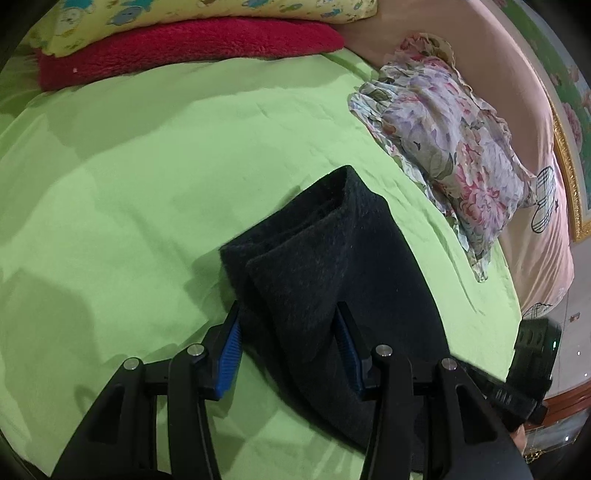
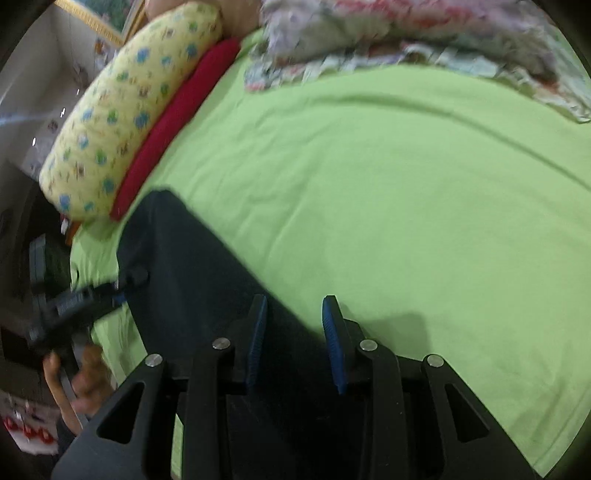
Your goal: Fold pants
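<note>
Dark navy pants (image 1: 325, 280) lie folded lengthwise on the green bed sheet (image 1: 147, 177), leg cuffs toward the far end. My left gripper (image 1: 290, 325) is open, its blue-padded fingers (image 1: 231, 354) straddling the near part of the pants. In the right wrist view the pants (image 2: 192, 280) run from the lower middle up to the left. My right gripper (image 2: 295, 321) is open over the pants' edge, nothing between its pads. The left gripper (image 2: 122, 286) shows there at the left, at the far edge of the pants, held by a hand.
A red fleece blanket (image 1: 184, 48) and a yellow patterned pillow (image 1: 207, 14) lie at the bed's far side. A floral pillow (image 1: 450, 147) and a pink bedspread (image 1: 528, 110) sit at the right. The right gripper's body (image 1: 532, 354) shows at the bed's right edge.
</note>
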`<state>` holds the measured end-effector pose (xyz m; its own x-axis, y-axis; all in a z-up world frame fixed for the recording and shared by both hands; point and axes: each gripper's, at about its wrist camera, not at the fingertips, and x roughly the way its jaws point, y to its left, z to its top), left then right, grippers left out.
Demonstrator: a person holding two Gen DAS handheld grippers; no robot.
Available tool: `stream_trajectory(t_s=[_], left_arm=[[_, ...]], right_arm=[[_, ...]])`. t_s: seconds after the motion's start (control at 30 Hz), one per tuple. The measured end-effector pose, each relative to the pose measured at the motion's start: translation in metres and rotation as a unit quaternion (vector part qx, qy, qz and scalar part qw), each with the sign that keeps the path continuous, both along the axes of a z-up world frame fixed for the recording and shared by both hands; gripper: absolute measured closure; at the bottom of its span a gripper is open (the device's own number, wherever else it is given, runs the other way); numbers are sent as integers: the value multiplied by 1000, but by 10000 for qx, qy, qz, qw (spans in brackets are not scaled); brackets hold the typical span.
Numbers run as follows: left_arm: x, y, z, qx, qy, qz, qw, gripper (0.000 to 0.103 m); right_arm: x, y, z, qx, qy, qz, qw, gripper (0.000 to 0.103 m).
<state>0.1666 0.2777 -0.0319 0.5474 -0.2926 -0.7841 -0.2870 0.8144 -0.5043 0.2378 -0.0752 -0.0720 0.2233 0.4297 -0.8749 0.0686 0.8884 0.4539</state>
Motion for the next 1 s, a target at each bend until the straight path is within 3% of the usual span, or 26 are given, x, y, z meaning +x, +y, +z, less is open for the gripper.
stream_trajectory(t_s=[0.17,0.2,0.23,0.27,0.37,0.6,0.7,0.9,1.0], left_arm=[[3,-8,-5,-13,-167,68,9998,57],[3,-11,-4,15,-233,13,9997,61],[3,-13,-4,-9,-271,-48,9996,82],[3,-17,-4,-156,-338,-184,9991,87],[-2,-26,7,148,-471,-281,9984,92],[-44,-19,62,236,-1050,-298,9937,93],[-50,-13,67,394,-1068,-315,9930,92],[-27,-11,8,845,-310,-358,9953,90],[-38,-2,9,617,-410,-316,9968,85]], right_arm=[[-11,17,2,-146,17,439,9989,71],[-11,19,4,-174,29,476,9987,71],[-11,22,6,-236,26,584,9980,71],[-11,25,8,-292,-4,688,9972,76],[-15,32,16,-480,-145,888,9948,96],[-13,35,69,-1033,-1059,579,9873,98],[-2,34,84,-1062,-1296,426,9849,98],[16,51,35,-1156,-849,505,9884,98],[13,48,14,-1075,-701,312,9912,94]])
